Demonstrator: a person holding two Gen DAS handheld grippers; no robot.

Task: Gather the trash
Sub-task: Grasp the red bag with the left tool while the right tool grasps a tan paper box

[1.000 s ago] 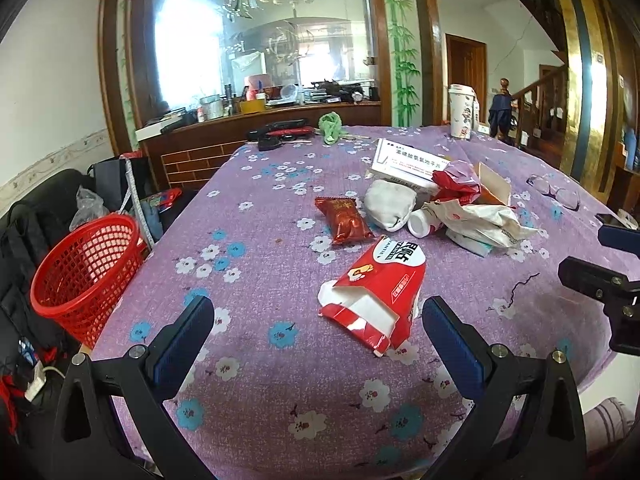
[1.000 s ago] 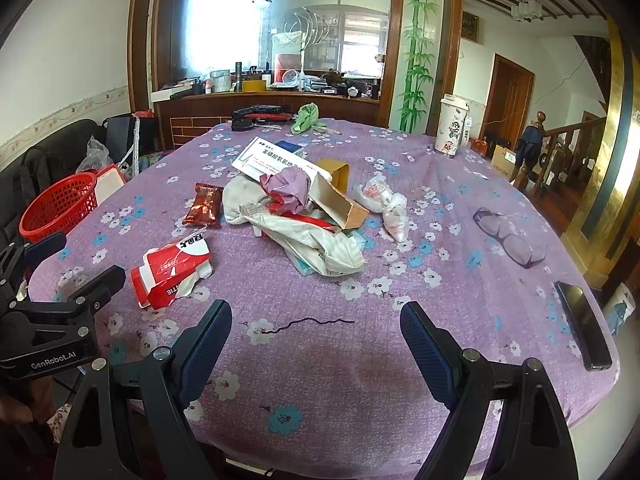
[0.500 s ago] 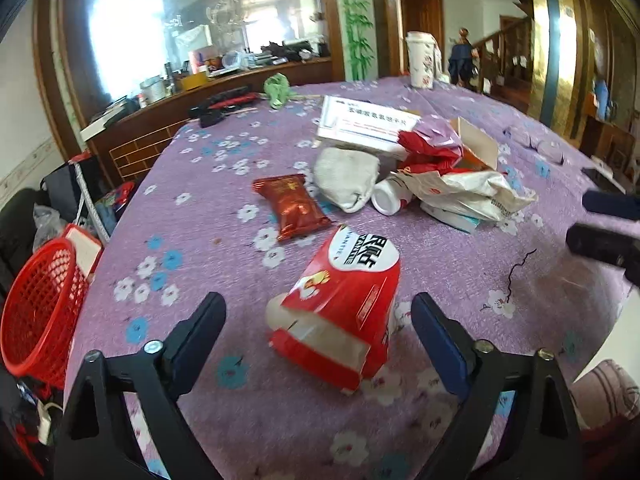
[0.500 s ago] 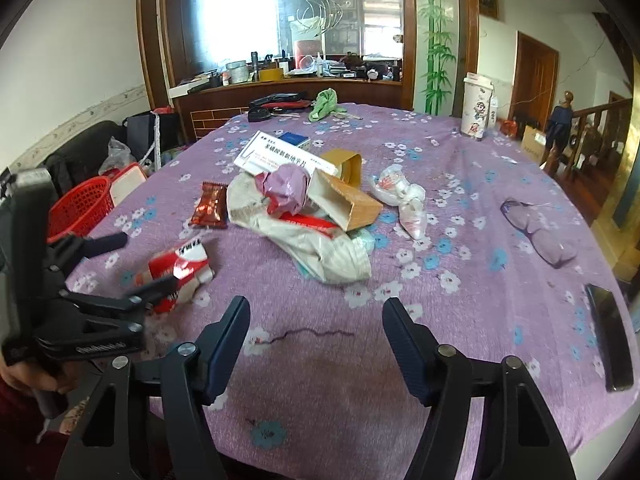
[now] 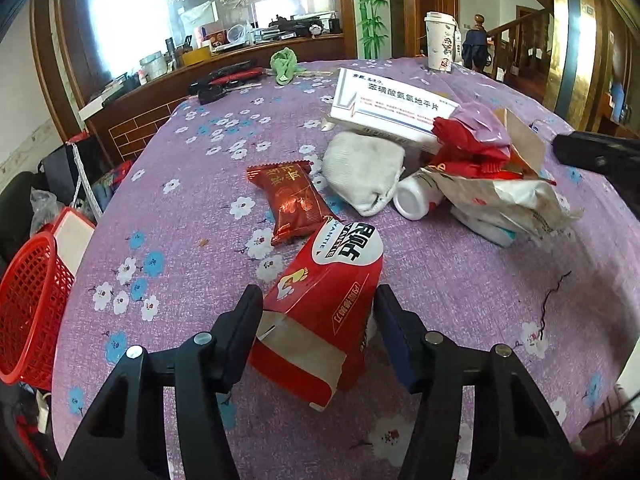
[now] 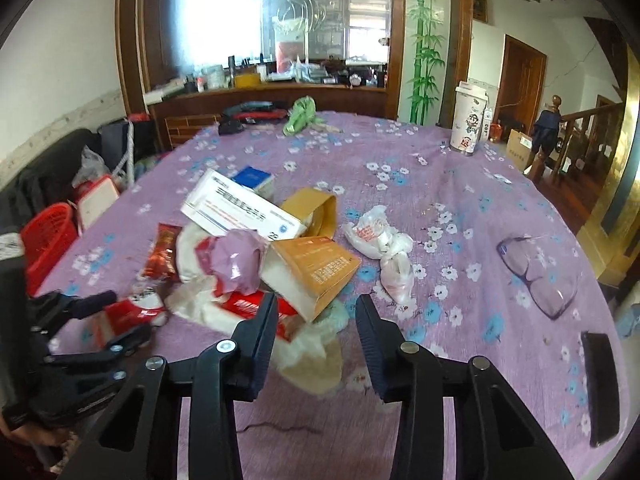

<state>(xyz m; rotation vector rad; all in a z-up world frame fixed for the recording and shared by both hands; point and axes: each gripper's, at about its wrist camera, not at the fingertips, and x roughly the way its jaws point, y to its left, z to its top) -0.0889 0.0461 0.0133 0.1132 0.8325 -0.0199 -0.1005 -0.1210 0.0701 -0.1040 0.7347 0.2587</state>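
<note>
Nothing looks binned yet: beside the red basket point(image 5: 32, 304), both the left gripper point(image 5: 318, 320) and right gripper point(image 6: 316, 320) are closing, ungripped, around the red tissue pack point(image 5: 320, 312) and crumpled wrapper point(image 6: 312, 344).

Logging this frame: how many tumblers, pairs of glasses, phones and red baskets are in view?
Tumbler: 1
Glasses: 1
Phone: 1
Red basket: 1
Total: 4
</note>
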